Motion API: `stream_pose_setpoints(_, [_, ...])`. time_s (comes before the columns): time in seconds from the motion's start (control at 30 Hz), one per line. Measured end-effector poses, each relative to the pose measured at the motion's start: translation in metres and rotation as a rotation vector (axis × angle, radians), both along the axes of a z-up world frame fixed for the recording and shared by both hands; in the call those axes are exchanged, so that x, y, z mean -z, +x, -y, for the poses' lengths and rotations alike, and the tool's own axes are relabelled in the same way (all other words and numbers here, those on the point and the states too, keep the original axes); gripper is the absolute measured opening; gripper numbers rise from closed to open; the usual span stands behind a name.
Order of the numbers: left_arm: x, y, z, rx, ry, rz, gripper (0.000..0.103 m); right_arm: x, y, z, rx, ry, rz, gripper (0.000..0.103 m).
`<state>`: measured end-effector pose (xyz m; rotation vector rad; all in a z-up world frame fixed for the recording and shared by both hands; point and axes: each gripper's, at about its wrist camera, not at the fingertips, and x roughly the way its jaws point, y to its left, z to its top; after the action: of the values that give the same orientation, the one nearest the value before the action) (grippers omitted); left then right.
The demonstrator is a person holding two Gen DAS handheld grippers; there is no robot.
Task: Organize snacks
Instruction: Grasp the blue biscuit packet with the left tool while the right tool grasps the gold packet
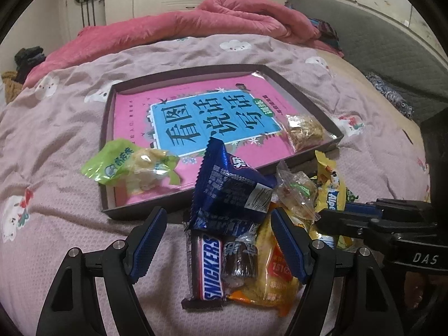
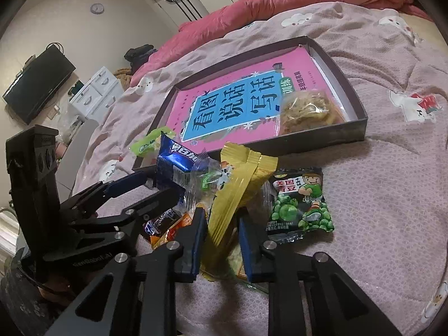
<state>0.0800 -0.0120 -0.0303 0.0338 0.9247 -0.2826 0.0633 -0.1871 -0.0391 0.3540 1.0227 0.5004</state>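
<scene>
Right claw (image 2: 219, 242), crinkled yellow packet (image 2: 238, 184)

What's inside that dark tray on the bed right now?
The tray holds a pink book covering most of its floor, a clear-wrapped snack at one corner, and a green-wrapped snack at another. Whatever lies under the book is hidden.

My left tool (image 1: 215, 238) hides part of the orange packet (image 1: 275, 277). The green candy (image 1: 131, 165) looks blurred. My right tool (image 2: 219, 240) covers the yellow wrapper's (image 2: 238, 184) lower end.
</scene>
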Motion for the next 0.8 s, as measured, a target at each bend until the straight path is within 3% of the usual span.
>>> stream_pose_setpoints(0.43, [0.012,0.011,0.018,0.012,0.054,-0.014,0.078,-0.005,0.005,0.012,0.031,0.044,0.012,0.017])
stream_pose_setpoints(0.57, [0.015,0.016,0.013,-0.040,-0.004,-0.053,0.078,-0.003,0.006,0.013,0.036,0.051,0.006,0.017])
stream_pose_setpoints(0.7, [0.018,0.019,0.010,-0.059,-0.038,-0.069,0.060,-0.004,0.007,0.011,0.032,0.040,0.014,0.017])
stream_pose_setpoints(0.8, [0.017,0.016,0.013,-0.046,-0.023,-0.052,0.056,-0.004,0.007,0.011,0.030,0.039,0.017,0.017])
